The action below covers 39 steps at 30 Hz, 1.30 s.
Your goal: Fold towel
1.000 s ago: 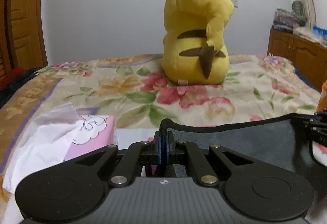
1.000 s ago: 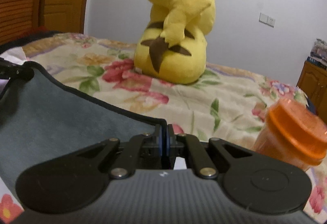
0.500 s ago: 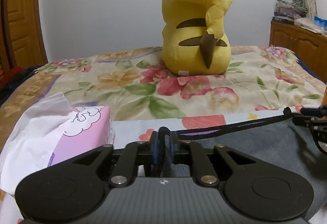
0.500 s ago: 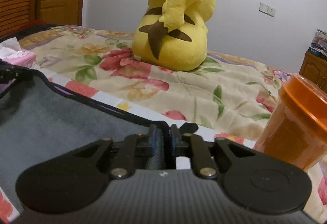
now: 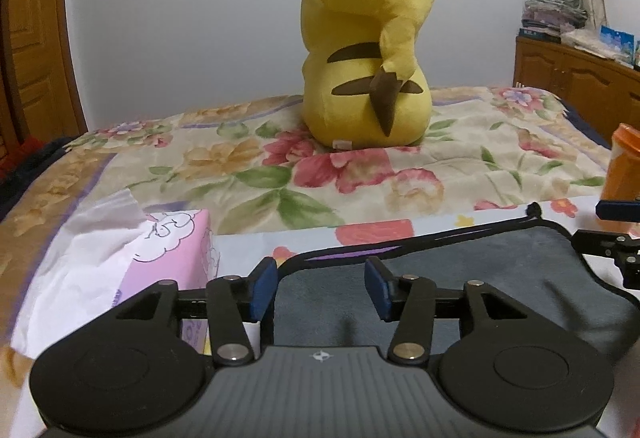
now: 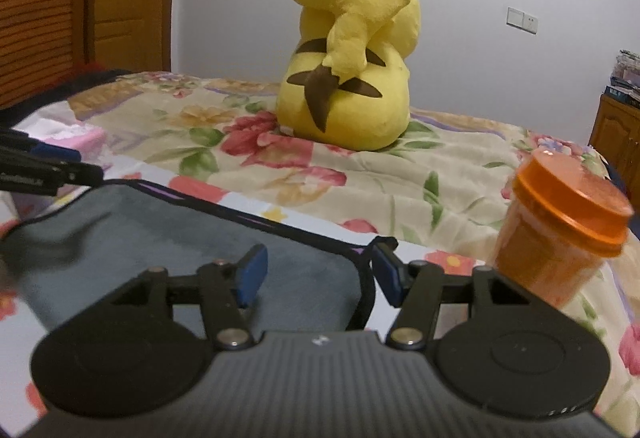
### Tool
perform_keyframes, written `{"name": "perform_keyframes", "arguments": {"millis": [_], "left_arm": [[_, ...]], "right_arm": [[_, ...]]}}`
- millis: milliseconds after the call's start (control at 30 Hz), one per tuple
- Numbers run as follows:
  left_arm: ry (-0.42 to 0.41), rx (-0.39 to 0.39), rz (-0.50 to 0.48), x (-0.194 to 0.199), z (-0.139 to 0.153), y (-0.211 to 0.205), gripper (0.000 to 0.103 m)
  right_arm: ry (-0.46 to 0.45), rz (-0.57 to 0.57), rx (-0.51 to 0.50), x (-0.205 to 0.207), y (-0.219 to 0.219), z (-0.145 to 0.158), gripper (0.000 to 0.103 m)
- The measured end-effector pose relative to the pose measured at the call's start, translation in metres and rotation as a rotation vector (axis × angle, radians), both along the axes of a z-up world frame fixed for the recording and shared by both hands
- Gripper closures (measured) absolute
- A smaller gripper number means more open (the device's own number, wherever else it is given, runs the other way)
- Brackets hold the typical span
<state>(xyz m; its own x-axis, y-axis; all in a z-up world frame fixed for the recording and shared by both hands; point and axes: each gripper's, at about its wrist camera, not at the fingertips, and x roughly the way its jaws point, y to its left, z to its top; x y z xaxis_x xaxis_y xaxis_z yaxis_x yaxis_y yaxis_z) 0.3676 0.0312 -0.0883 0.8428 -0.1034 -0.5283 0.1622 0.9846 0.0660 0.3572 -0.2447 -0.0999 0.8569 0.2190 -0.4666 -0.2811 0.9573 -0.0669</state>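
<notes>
— Both grippers, what are they doing?

— My left gripper (image 5: 320,288) has its blue pads spread apart with nothing between them, low over the grey towel (image 5: 460,278). My right gripper (image 6: 316,278) is spread just as wide, and the towel's black-trimmed corner sits in the gap, untouched as far as I can tell.

— Where does the towel lie?

— Flat on the flowered bedspread (image 5: 280,174), its near part hidden under my tools.

— And around it?

— A pink tissue box (image 5: 176,250) to the left, partly behind my finger; an orange jar (image 6: 560,238) to the right (cut off in the left view). Farther back sits a yellow plush (image 5: 364,50), facing away.
</notes>
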Motion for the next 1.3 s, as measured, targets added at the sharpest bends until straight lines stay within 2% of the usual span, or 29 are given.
{"name": "perform_keyframes", "arguments": {"millis": [267, 800, 1000, 1067, 1300], "left_arm": [[-0.005, 0.006, -0.010, -0.034, 0.023, -0.004, 0.046], [-0.036, 0.035, -0.028, -0.097, 0.077, -0.011, 0.043], [-0.044, 0.037, -0.025, -0.118, 0.091, -0.014, 0.037], [-0.051, 0.031, -0.024, -0.126, 0.097, -0.015, 0.030], [-0.063, 0.028, -0.028, -0.149, 0.113, -0.019, 0.024]], "right_arm": [[0.001, -0.021, 0.068, -0.033, -0.006, 0.020, 0.042], [-0.018, -0.042, 0.090, -0.098, -0.016, 0.059, 0.042], [-0.036, -0.049, 0.093, -0.118, -0.016, 0.072, 0.042], [-0.040, -0.051, 0.098, -0.123, -0.018, 0.076, 0.042], [-0.050, -0.065, 0.122, -0.142, -0.024, 0.088, 0.042]]}}
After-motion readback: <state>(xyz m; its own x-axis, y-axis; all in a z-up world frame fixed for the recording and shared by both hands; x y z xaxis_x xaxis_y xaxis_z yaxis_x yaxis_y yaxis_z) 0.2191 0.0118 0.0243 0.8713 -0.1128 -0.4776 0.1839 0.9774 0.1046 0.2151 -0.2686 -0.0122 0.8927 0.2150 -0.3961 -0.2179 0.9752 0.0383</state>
